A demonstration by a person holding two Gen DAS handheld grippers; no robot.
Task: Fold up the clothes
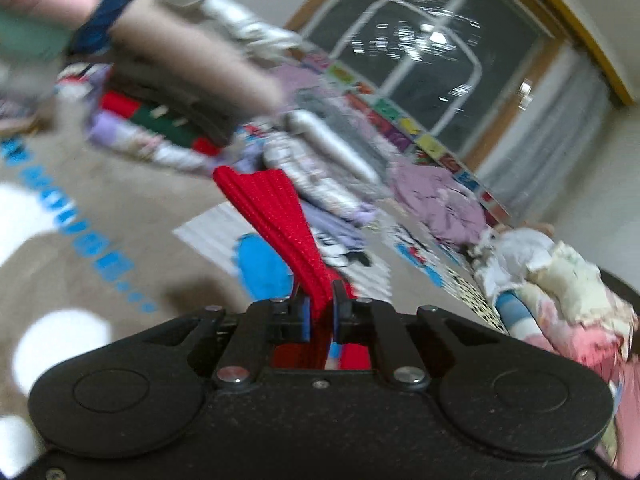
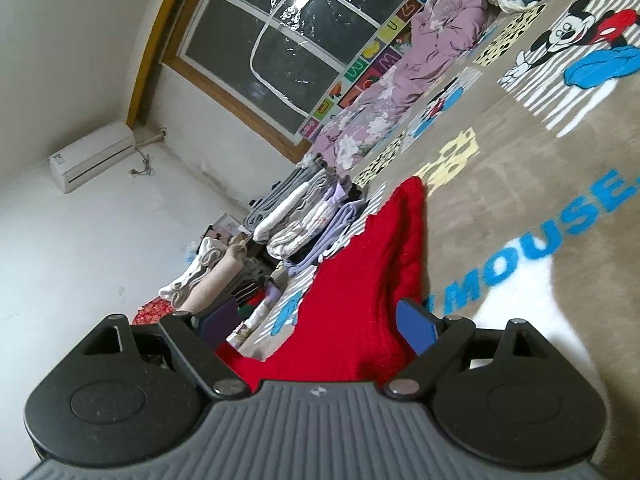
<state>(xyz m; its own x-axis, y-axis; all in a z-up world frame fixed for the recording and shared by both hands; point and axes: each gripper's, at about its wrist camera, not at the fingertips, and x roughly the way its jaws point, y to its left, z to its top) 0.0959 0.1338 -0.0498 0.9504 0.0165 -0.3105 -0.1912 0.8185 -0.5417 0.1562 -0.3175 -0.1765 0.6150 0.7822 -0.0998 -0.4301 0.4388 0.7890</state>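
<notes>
At 12 o'clock from the left claw (image 1: 321, 308), the red garment (image 1: 276, 216) is pinched on the bed (image 1: 120, 208). The right claw (image 2: 320, 320) gapes wide around it; closing there looks necessary for the 1st fold.

The red knit garment (image 1: 276, 220) is a ribbed, bright red piece of clothing. In the left wrist view a bunched edge of it is pinched between two closed jaws, and from there it rises in a taut, narrow, pleated band that widens to a flat end above the bed. In the right wrist view the same garment (image 2: 360, 280) spreads out over the beige cartoon-print bed cover, running between two wide-apart jaws to a rounded tip near the yellow patch. Its left edge looks scalloped. It is unfolded and creased lengthwise.
</notes>
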